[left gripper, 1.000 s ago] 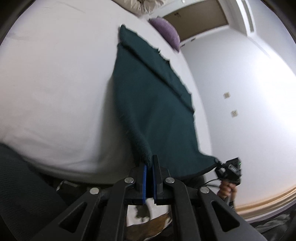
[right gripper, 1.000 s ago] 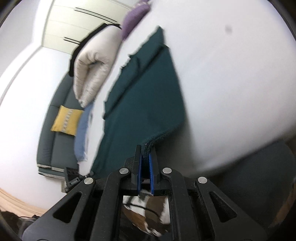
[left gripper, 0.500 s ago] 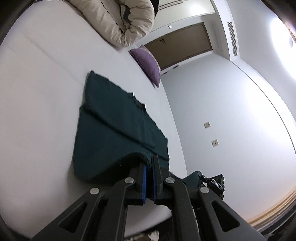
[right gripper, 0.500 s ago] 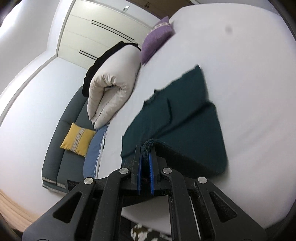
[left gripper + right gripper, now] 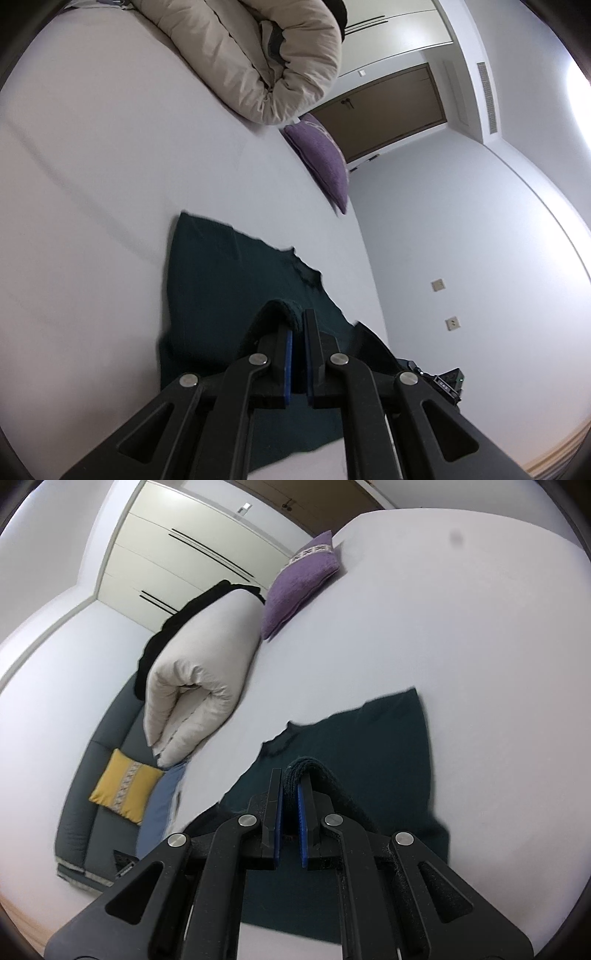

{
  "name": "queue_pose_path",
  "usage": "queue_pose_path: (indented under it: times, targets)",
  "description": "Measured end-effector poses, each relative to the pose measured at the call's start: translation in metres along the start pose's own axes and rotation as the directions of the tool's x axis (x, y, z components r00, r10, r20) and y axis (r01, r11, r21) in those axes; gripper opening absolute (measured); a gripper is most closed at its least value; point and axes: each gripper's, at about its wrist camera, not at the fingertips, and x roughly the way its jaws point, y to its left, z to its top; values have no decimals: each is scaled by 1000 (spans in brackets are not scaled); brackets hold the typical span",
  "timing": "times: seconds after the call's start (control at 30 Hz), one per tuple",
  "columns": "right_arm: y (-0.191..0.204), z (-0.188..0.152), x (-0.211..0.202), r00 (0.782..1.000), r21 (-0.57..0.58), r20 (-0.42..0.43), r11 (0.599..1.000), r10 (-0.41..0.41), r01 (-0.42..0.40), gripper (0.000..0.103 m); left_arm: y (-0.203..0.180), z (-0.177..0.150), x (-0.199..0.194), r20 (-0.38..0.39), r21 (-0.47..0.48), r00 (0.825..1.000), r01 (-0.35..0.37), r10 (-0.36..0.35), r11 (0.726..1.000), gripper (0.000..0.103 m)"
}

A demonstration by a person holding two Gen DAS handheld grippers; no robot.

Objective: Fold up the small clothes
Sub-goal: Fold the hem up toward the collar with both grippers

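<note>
A dark green knitted garment (image 5: 221,280) lies on the white bed (image 5: 92,166), its far end flat and its collar notch at the right edge. My left gripper (image 5: 297,321) is shut on the garment's near hem and holds it lifted over the flat part. In the right wrist view the same garment (image 5: 369,746) spreads ahead. My right gripper (image 5: 290,779) is shut on the other corner of the hem, which bulges out between the blue pads (image 5: 302,812).
A rolled beige duvet (image 5: 258,59) and a purple pillow (image 5: 321,158) lie at the bed's far end. A grey sofa (image 5: 107,760) with a yellow cushion (image 5: 123,790) stands beside the bed. A white wall (image 5: 461,240) runs along the other side.
Both grippers have carried the near hem up from the bed's edge and forward over the garment toward the collar. The garment now lies doubled over and looks shorter.
</note>
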Motion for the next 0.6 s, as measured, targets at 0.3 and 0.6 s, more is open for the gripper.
queue_pose_path:
  times: [0.3,0.6]
  targets:
    - [-33,41,85,994,38,-15,994,-106,106,6,17,47,62,-2,-15,998,-60,60,998,6]
    - [-70,72,155,979,102,-23,974,-202,203,8,44,74,119,-25,-23,984,-175,174,984,7]
